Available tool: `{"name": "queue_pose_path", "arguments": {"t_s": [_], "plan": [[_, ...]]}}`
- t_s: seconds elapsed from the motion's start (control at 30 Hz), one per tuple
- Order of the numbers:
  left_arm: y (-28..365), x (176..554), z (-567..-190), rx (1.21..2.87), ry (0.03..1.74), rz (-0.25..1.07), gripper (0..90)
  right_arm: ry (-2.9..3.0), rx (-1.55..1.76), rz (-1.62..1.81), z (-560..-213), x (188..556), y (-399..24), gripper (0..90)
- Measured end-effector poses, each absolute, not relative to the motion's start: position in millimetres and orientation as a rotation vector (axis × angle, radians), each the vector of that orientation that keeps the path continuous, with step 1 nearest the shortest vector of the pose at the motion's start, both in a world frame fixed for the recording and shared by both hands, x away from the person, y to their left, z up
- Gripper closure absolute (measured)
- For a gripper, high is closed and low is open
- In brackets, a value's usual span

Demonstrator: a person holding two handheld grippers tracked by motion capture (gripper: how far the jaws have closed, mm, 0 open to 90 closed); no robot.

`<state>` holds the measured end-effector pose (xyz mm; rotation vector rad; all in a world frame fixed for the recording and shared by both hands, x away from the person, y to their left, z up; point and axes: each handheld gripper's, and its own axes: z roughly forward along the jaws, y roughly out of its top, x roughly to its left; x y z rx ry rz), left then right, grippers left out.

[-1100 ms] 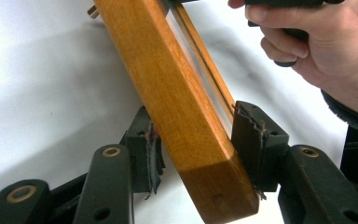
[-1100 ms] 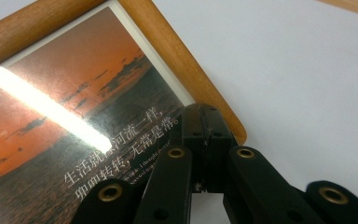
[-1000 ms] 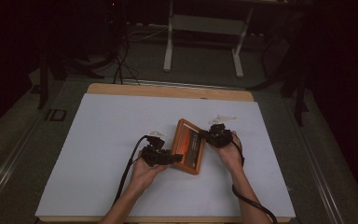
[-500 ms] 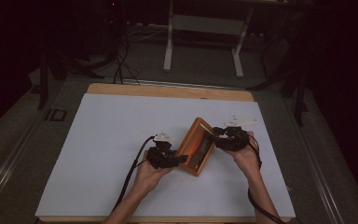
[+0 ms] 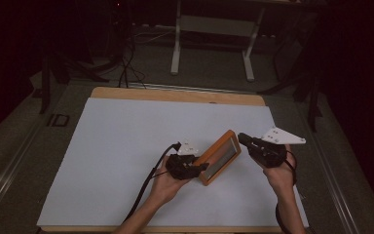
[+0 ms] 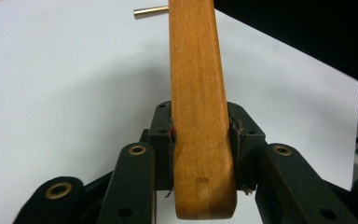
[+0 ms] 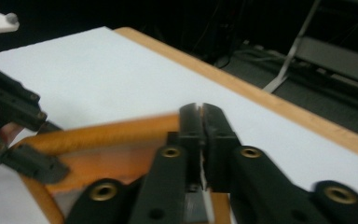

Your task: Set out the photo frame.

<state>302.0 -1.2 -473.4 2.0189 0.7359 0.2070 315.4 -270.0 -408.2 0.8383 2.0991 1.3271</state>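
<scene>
on the table (image 5: 126, 146): white sheet, wooden edge.
frame (image 5: 218, 157): orange wooden, tilted up near the front middle.
left gripper (image 6: 200, 140): pinching the frame's rail; keep this firm.
right gripper (image 7: 202, 140): pressed together, empty, just beside the frame; spread before regrasping.

One wooden frame (image 5: 219, 157), orange-brown, with pane. One thin metal rod (image 6: 150, 11) sticking out beside frame. Two tools: left tool (image 5: 202, 167), right tool (image 5: 241, 137). Two hands: left hand (image 5: 168, 183), right hand (image 5: 280, 175). One counter (image 5: 126, 126), one white sheet over it.
</scene>
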Motion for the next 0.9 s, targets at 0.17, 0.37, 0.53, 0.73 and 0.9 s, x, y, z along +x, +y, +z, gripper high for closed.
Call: {"name": "queue_pose_path", "arguments": {"t_s": [0.17, 0.37, 0.53, 0.73, 0.9], "plan": [[-12.5, 298.3, -471.9, 2.036, 0.647, 0.232, 68.8, 2.085, 0.842, 1.303, -411.1, 309.8, -274.5, 90.0], [-17.5, 298.8, -473.6, 2.031, 0.572, 0.228, 68.8, 2.095, 0.866, 1.276, -420.3, 308.1, -277.9, 90.0], [-27.3, 299.6, -473.4, 2.044, 0.543, 0.241, 68.8, 2.117, 0.873, 1.234, -431.2, 304.6, -279.6, 90.0], [-30.9, 300.0, -476.7, 2.034, 0.560, 0.246, 67.4, 2.145, 0.890, 1.209, -444.0, 304.0, -281.4, 90.0], [-20.0, 297.0, -488.4, 2.038, 0.605, 0.255, 51.7, 2.143, 0.892, 1.220, -444.8, 303.3, -282.8, 90.0]]}}
